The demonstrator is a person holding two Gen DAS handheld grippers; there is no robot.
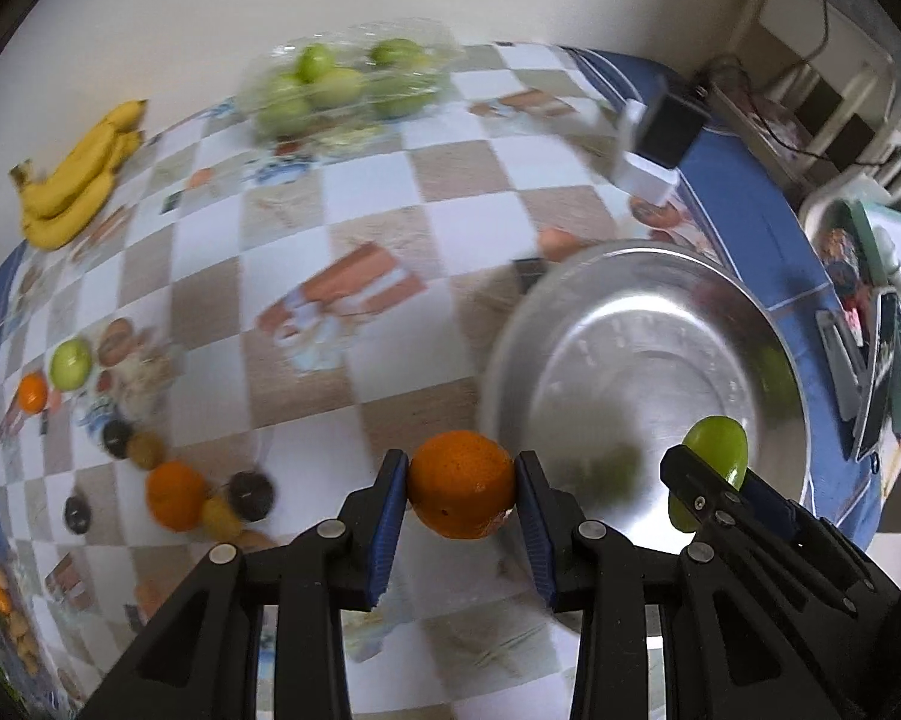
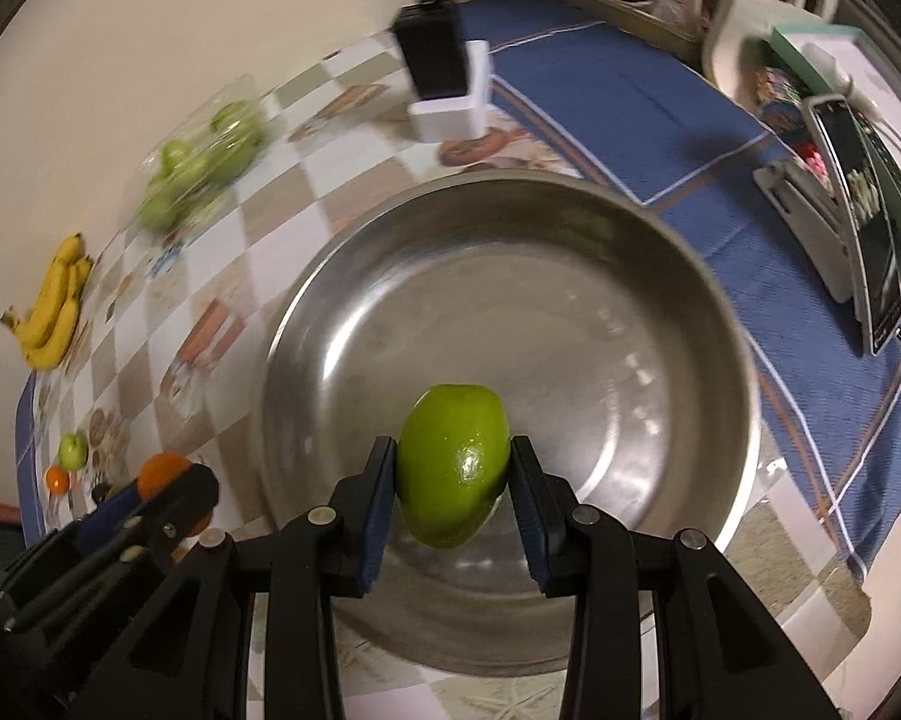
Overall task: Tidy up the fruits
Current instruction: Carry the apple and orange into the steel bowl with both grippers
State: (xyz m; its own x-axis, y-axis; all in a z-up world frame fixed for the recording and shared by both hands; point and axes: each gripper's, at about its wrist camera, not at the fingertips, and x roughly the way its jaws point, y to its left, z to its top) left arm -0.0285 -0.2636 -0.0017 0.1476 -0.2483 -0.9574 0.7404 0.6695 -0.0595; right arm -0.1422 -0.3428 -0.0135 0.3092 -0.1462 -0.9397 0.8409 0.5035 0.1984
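1. My left gripper (image 1: 461, 483) is clamped on an orange (image 1: 461, 485); both blue pads press its sides, so the fingers stand only as wide as the fruit.
2. My right gripper (image 2: 453, 477) is clamped the same way on a green fruit (image 2: 452, 465), with the pads tight against its flanks.
3. From the right wrist I see the green fruit hanging over the inside of the steel bowl (image 2: 660, 276), near the bowl's near wall, not touching the bottom as far as I can tell.
4. From the left wrist the orange sits just off the bowl's left rim (image 1: 510, 324), over the checkered tablecloth (image 1: 366, 192). The right gripper with its green fruit shows at the lower right, over the bowl.
5. Left on the table near the left edge: a loose orange (image 1: 175, 495), a small orange (image 1: 32, 391) beside a green apple (image 1: 71, 363), and some small dark and brownish fruits (image 1: 249, 495) around them, too blurred for me to name.
6. Farther back, a bunch of bananas (image 1: 75, 177) lies by the wall, and a clear plastic bag of green fruits (image 1: 339, 87) lies near them.
7. A black device in a white stand (image 2: 450, 78) stands beyond the bowl, on the blue border of the cloth.
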